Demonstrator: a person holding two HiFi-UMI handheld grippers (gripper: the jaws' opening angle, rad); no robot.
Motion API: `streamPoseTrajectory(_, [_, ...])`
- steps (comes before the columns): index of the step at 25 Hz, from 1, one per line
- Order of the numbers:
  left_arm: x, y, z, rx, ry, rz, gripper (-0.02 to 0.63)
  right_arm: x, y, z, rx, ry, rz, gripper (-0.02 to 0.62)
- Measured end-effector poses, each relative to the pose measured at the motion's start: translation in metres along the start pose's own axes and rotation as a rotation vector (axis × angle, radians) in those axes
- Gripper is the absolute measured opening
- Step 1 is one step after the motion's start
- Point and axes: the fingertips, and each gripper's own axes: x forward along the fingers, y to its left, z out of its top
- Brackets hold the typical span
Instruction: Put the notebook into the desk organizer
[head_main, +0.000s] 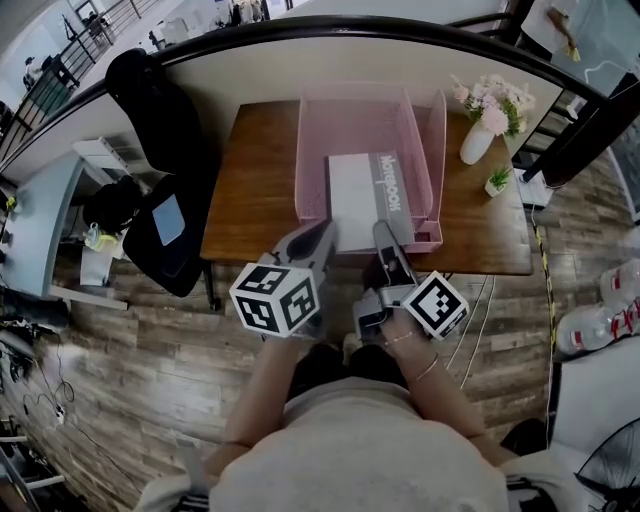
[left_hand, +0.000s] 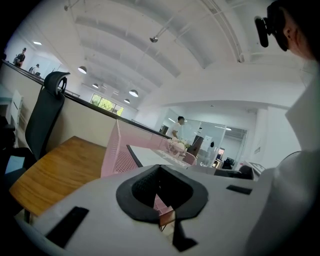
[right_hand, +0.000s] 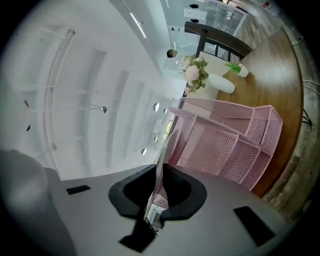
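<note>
The white and grey notebook (head_main: 365, 195) lies flat in the pink mesh desk organizer (head_main: 310, 140) on the wooden desk (head_main: 258, 180), its near end at the organizer's open front. My right gripper (head_main: 387, 238) is at the notebook's grey spine side. In the right gripper view the notebook's thin edge (right_hand: 167, 140) runs between the jaws of the right gripper (right_hand: 157, 195), with dark gaps on both sides, beside the organizer (right_hand: 225, 145). My left gripper (head_main: 322, 235) hovers at the notebook's near left corner, shut and holding nothing. Past the left gripper (left_hand: 162, 200) I see the organizer (left_hand: 117, 150) and notebook (left_hand: 150, 156).
A white vase of flowers (head_main: 478, 140) and a small potted plant (head_main: 496, 182) stand on the desk to the right of the organizer. A black office chair (head_main: 150, 110) is at the desk's left end. Cables hang off the right edge.
</note>
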Motion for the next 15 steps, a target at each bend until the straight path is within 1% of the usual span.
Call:
streamPoseTrajectory(3, [-0.002, 0.0, -0.001, -0.001, 0.004, -0.004, 0.002, 0.002, -0.003, -0.002, 0.04, -0.005, -0.006, 0.04])
streamPoseTrajectory(7, [-0.004, 0.003, -0.001, -0.003, 0.008, -0.008, 0.002, 0.003, -0.011, -0.006, 0.039, -0.008, -0.031, 0.056])
streamPoseTrajectory(11, [-0.005, 0.005, -0.004, -0.006, 0.016, -0.015, 0.002, 0.003, -0.008, -0.007, 0.062, -0.009, -0.007, 0.123])
streamPoseTrajectory(15, [-0.004, 0.004, -0.001, 0.007, 0.018, -0.025, 0.002, 0.002, -0.003, -0.01, 0.056, -0.008, 0.01, 0.16])
